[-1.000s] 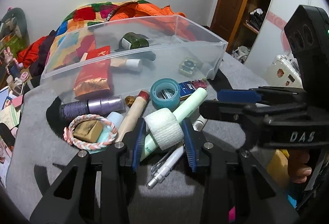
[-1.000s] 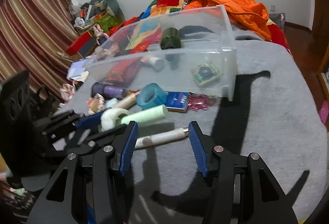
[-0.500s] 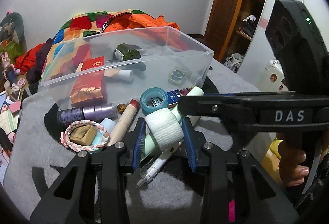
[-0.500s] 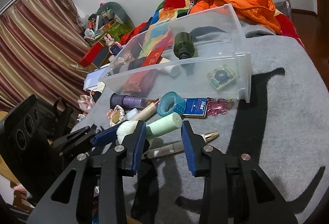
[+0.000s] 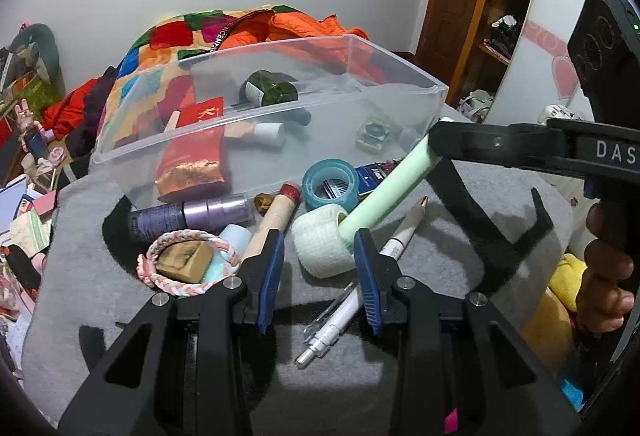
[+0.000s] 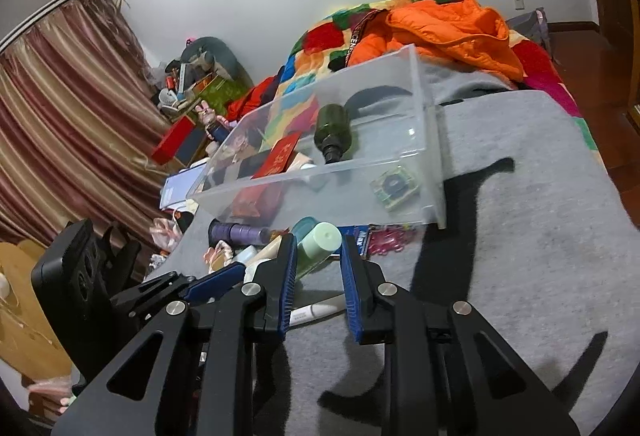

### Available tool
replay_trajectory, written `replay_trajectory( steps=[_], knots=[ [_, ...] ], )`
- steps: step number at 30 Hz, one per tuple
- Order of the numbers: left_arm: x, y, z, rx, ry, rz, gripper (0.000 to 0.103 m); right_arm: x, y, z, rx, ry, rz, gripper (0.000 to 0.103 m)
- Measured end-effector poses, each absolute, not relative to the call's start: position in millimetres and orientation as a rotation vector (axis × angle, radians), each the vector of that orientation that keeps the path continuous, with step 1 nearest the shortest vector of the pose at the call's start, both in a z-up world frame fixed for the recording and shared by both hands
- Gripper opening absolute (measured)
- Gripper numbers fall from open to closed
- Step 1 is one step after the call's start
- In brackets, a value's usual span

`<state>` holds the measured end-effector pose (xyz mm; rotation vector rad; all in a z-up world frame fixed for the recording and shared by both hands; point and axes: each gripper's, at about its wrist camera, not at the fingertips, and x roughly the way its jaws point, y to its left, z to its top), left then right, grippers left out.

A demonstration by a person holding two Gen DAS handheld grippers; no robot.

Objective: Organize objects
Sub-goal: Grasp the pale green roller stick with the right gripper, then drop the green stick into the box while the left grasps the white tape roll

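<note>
The right gripper [image 6: 318,268] has its fingers closed on the pale green tube [image 6: 318,248], lifted toward 1 o'clock. The left gripper [image 5: 318,264] fingers stand open around the white gauze roll [image 5: 322,242], touching the tube's lower end.

Two low, close wrist views toward the clear bin [image 5: 280,107], both sharing the clutter before it.

Pale green tube [image 5: 396,187] tilted, far end raised, near end beside white gauze roll [image 5: 322,244]; clear bin [image 5: 400,91] behind.
</note>
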<state>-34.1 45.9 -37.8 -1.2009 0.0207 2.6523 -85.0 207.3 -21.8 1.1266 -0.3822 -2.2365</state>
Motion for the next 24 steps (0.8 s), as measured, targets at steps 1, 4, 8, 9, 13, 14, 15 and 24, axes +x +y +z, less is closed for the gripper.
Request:
replay_trajectory(
  steps=[1, 4, 8, 9, 13, 14, 15, 24],
  knots=[
    [-34.3, 45.9, -37.6, -1.204, 0.023, 2.648, 0.036, -85.4, 208.8, -21.2, 1.123, -0.386, -2.239, 0.02],
    [-33.5, 46.8, -38.2, -1.208, 0.04, 2.646, 0.037, -85.5, 212.9, -18.4, 1.113, -0.387, -2.254, 0.02],
    [-32.4, 48.8, -39.9, -1.214, 0.054, 2.649, 0.035, -84.7, 219.3, -11.0, 1.099, -0.381, -2.279, 0.019],
    [-31.7, 49.6, -39.6, -1.208, 0.066, 2.66, 0.032, -83.8, 221.3, -8.7, 1.091, -0.378, -2.288, 0.019],
    [-29.8, 50.7, -34.9, -1.191, 0.084, 2.677, 0.018, -81.2, 227.0, 2.0, 1.058, -0.349, -2.331, 0.014],
    [-29.8, 50.3, -33.8, -1.189, 0.082, 2.68, 0.014, -80.3, 227.4, 4.0, 1.052, -0.34, -2.339, 0.014],
    [-29.9, 49.5, -32.9, -1.19, 0.077, 2.682, 0.013, -79.5, 227.0, 5.3, 1.049, -0.326, -2.352, 0.014],
    [-31.5, 38.4, -26.1, -1.188, -0.004, 2.683, 0.009, -71.8, 222.3, 20.8, 0.986, -0.287, -2.364, 0.014]
  ],
)
